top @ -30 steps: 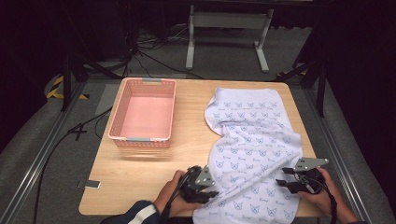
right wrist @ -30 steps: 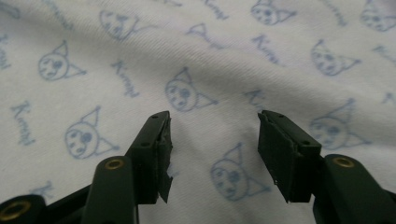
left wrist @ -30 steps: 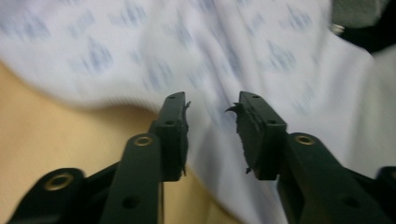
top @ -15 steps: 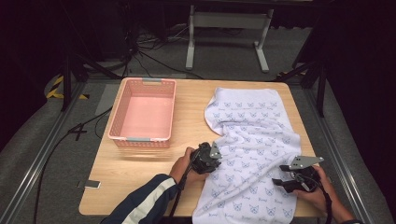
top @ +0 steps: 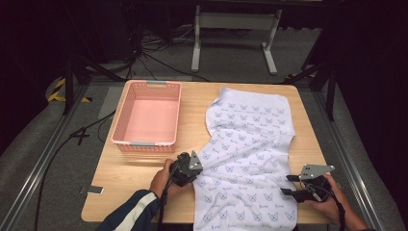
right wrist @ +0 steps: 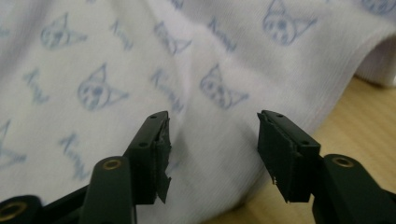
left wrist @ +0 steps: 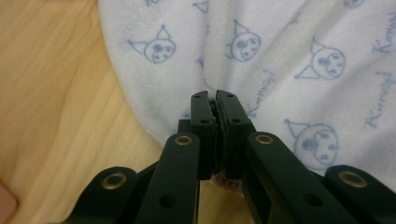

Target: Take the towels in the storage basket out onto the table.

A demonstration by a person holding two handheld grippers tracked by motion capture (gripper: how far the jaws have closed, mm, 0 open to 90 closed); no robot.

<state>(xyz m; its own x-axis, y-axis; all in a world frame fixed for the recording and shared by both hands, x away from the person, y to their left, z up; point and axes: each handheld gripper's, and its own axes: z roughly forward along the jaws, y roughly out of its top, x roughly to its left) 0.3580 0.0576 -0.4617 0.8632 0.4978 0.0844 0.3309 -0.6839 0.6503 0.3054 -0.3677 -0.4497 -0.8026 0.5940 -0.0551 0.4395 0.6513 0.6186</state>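
Note:
A white towel (top: pixel 250 144) printed with blue cat faces lies spread on the wooden table (top: pixel 120 180), its front end hanging over the near edge. My left gripper (top: pixel 196 166) is at the towel's left edge. In the left gripper view its jaws (left wrist: pixel 214 100) have just been closing and now pinch a fold of the towel (left wrist: pixel 280 56). My right gripper (top: pixel 288 184) sits at the towel's right edge near the front. Its jaws (right wrist: pixel 212 135) have just narrowed but stand apart, with the towel (right wrist: pixel 140 60) lying under and between them, untouched by the pads.
A pink plastic basket (top: pixel 146 115) stands on the table's left half, behind my left hand. A small grey tag (top: pixel 91 190) sits at the table's front left edge. Dark floor, cables and a metal stand (top: pixel 233 29) lie beyond the table.
My left gripper has moved away from the front edge, further up along the towel's left edge, and its jaws have shut on the cloth. The right hand has stayed about where it was.

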